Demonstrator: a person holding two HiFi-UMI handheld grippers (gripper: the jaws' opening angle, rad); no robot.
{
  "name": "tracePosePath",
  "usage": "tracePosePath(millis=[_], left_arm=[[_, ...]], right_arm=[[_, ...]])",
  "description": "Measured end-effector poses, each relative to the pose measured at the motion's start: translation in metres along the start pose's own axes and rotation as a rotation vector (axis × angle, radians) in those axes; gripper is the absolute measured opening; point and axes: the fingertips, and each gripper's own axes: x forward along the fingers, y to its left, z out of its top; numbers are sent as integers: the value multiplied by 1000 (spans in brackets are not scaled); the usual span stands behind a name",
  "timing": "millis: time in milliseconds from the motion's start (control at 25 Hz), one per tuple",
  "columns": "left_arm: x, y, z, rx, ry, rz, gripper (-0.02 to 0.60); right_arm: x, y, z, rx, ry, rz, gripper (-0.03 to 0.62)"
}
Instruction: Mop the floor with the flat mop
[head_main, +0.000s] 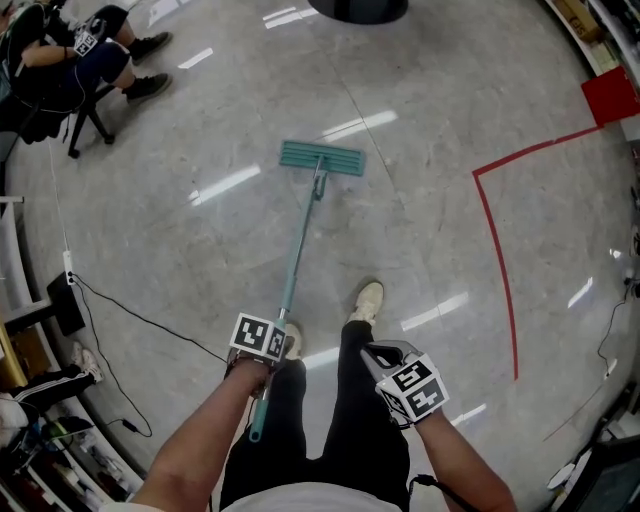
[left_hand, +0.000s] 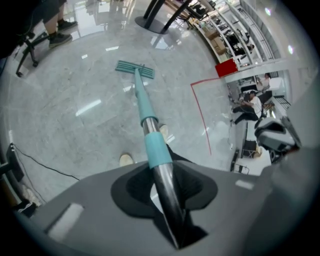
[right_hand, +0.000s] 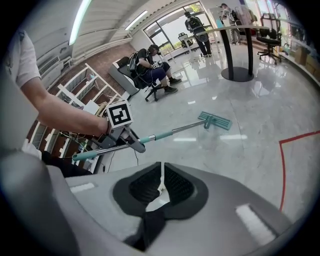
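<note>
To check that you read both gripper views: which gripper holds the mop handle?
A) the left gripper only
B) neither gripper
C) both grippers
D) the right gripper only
A: the left gripper is closed on the mop handle, while the right gripper has its jaws together on nothing.

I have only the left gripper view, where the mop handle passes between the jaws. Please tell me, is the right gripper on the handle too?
Observer: No. The right gripper has its jaws together on nothing, apart from the mop handle.
Operator: Does any handle stick out behind the left gripper?
Observer: Yes. In the head view a teal end shows behind the left gripper.
Operator: What stands on the left side, behind that arm?
Observer: White open shelves, seen in the right gripper view.
</note>
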Motion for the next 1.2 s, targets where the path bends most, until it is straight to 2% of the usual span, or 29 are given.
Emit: tracePosePath(millis=[440,600,800,1200], left_arm=[[-3,-10,86,-13,-23,-1,124],[-4,-12,135,-30,-48,13,120],[-7,-19,204,-42,-27,14,115],[-12,-20,263,-39,-78,74,115]], right_arm=[[-22,-35,1,44,-18,-9,21],[-29,-52,1,57,-19,-10,21],[-36,-74,3,70,-28,-8,21],[-55,-98,-21,97,3,-15,21]])
